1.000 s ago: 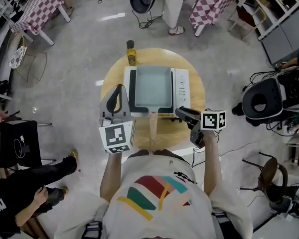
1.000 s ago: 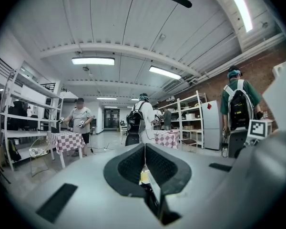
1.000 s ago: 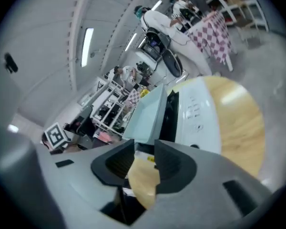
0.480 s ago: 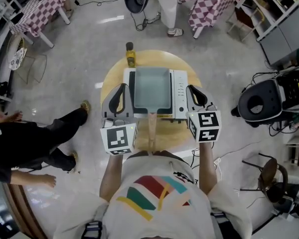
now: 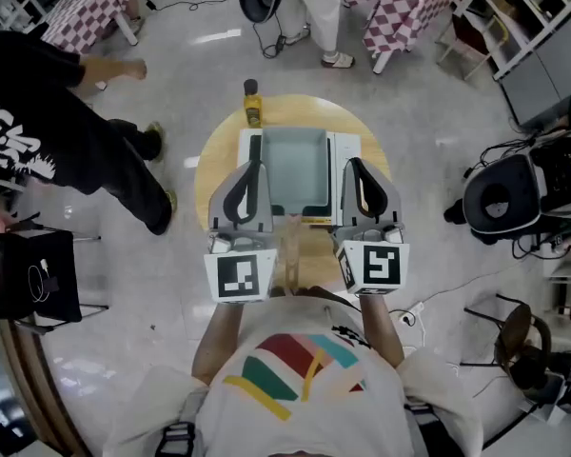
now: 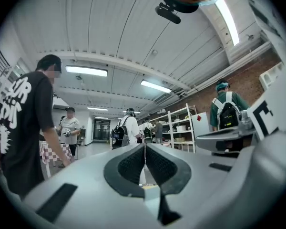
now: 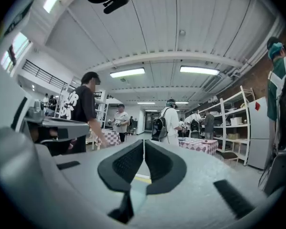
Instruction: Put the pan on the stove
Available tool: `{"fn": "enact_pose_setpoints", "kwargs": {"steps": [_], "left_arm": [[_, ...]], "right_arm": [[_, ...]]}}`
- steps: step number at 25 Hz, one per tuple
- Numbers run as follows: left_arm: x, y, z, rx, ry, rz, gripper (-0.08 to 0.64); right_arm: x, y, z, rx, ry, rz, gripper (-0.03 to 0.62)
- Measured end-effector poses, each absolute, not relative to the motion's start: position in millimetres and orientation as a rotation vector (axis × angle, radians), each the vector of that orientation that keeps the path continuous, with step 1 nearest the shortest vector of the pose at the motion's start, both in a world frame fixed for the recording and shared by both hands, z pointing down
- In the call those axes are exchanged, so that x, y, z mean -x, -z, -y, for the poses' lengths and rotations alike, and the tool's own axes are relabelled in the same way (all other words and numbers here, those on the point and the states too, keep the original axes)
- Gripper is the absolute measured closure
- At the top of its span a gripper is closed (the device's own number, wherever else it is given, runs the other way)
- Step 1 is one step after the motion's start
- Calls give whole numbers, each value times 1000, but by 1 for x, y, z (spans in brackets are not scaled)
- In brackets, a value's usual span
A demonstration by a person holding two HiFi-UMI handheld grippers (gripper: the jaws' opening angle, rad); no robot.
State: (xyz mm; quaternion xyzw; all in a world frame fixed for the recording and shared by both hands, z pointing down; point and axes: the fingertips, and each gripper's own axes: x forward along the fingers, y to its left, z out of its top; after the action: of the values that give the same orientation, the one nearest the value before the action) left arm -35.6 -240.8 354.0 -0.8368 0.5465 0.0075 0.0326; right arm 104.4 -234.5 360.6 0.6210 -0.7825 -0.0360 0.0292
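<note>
Head view, centre of frame: the rectangular grey-green metal pan (image 5: 293,168) lies inside the outline of the white flat-topped electric stove (image 5: 246,149), which stands on the round pale wooden table (image 5: 305,110); judged from this, the pan is already on the stove. The pan's long axis runs top to bottom in the frame, and its pale wooden handle (image 5: 290,246) points down toward the person, passing between the 2 grippers. The left gripper (image 5: 254,167) sits at the stove's left edge and the right gripper (image 5: 355,164) over its right side; the pan lies between and just above them in the frame, with the left gripper appearing slightly nearer the handle. A small yellow bottle with a dark cap (image 5: 253,108) stands on the table at the stove's upper left corner. Left gripper view: the black ribbed pads (image 6: 133,163) are pressed together, with nothing between them. Right gripper view: the jaws are closing and the pads (image 7: 129,162) already meet, also empty. Both gripper views look out level across the room at ceiling, shelves and people, so only the head view shows pan, stove and table.
</note>
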Motion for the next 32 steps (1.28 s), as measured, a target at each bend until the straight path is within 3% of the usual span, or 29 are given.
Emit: {"fn": "enact_pose_setpoints", "kwargs": {"steps": [32], "left_arm": [[40, -359, 243, 2568, 5, -1723, 554]], "right_arm": [[-105, -380, 227, -1940, -15, 2445, 592]]}}
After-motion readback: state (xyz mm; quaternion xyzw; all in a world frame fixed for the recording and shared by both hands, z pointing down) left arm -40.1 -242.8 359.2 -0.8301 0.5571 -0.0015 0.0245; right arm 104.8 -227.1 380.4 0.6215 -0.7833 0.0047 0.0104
